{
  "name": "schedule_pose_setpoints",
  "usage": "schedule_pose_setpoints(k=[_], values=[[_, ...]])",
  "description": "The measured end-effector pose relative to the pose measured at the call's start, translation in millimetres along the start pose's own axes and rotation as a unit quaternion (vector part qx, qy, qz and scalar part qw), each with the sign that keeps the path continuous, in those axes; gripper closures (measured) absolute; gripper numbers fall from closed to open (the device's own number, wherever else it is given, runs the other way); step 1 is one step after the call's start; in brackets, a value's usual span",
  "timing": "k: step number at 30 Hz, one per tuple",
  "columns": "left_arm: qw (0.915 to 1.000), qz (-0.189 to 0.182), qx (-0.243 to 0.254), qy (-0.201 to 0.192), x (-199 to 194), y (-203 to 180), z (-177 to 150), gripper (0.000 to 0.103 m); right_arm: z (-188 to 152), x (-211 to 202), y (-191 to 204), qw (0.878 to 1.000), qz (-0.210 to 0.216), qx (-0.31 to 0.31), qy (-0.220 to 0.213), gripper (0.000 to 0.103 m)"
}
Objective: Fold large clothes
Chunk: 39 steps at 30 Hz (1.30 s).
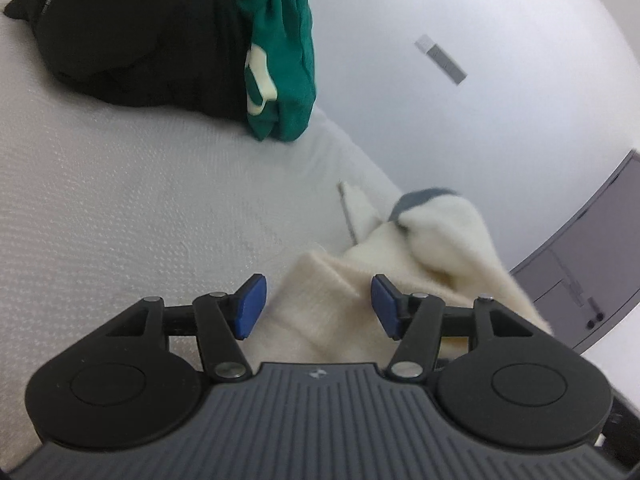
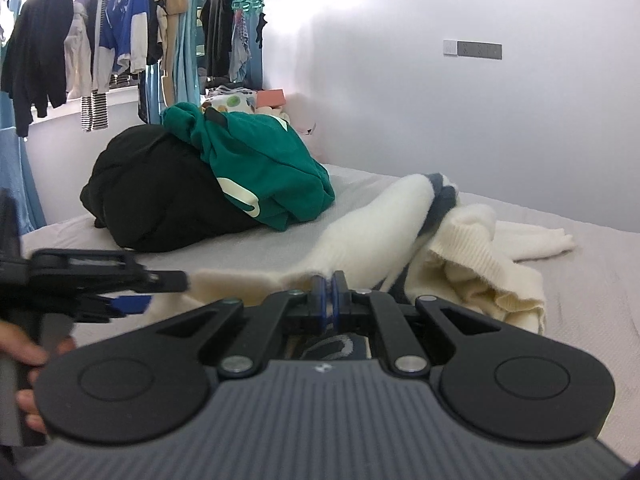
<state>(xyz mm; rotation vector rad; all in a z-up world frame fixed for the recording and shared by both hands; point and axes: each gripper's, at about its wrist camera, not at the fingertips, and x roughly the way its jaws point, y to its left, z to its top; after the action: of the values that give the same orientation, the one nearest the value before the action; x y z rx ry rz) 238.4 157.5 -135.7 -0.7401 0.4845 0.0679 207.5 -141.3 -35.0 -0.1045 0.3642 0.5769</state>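
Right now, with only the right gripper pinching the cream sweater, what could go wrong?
1. The right gripper holds only a thin edge of the cream sweater; pulling may slip it free.
2. The left gripper is open, so the sweater may sag and bunch.
3. The green garment lies near and may be dragged.

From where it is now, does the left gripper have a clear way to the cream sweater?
Probably yes. The left gripper is open with the cream sweater lying right under its fingers, nothing between. The right gripper is shut on the same sweater further along.

The bed [image 2: 580, 300] carries a cream sweater [image 2: 472, 256], green garment [image 2: 264, 164], and black garment [image 2: 152, 196].
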Motion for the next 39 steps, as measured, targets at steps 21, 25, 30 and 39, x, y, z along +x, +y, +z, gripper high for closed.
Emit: schedule_pose_setpoints(k=[21,25,30,39], values=[[0.9979,-0.04,0.049,0.012,-49,-15,-26,0.089,-31,37,-17,0.994,-0.014,0.052,0.09,0.094],[0.9971,-0.043,0.056,0.029,-55,-22,-36,0.089,-33,40,-11,0.995,-0.011,0.033,0.098,0.072],[0.9969,-0.043,0.052,0.04,-61,-24,-43,0.089,-32,50,-8,0.995,-0.017,0.026,0.093,0.059],[0.9966,-0.046,0.042,0.054,-60,-22,-45,0.089,-28,79,-23,0.995,-0.078,0.027,0.056,0.06]])
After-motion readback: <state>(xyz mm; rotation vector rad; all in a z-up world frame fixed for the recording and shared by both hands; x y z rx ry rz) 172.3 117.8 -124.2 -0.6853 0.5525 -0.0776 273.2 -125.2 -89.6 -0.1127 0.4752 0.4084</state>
